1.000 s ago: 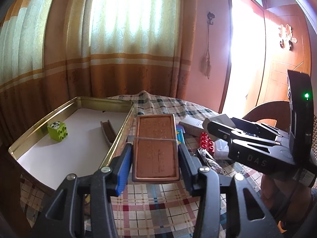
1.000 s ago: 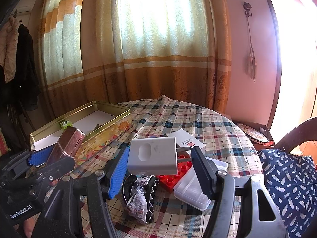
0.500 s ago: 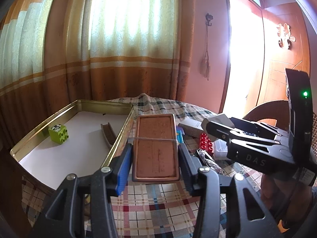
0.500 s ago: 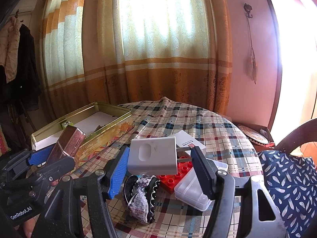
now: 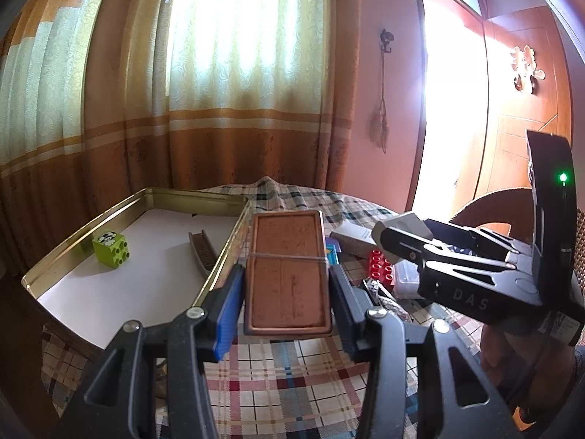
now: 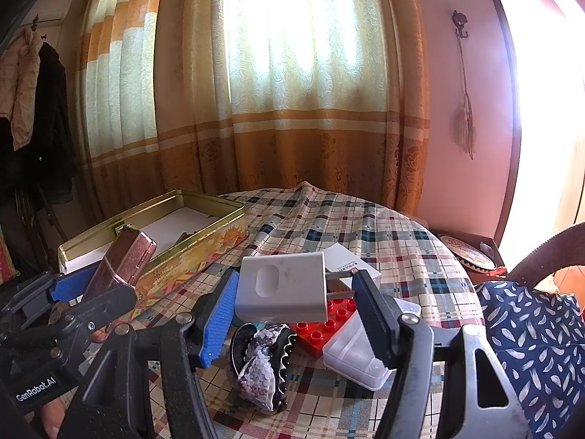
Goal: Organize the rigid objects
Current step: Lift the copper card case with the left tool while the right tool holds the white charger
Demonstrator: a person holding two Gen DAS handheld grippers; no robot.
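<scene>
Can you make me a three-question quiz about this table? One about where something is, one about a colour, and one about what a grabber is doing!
1. Where is the green block?
A inside the gold tin
B on the red brick
C in a gripper

2. What colour is the charger in the right gripper?
A black
B white
C yellow

3. What is the left gripper doing?
A hanging empty
B holding the brown case
C pressing the tablecloth

Answers: 1 A, it sits on the tin's white floor. 2 B, its body is white. 3 B, both fingers clamp the case's sides.
</scene>
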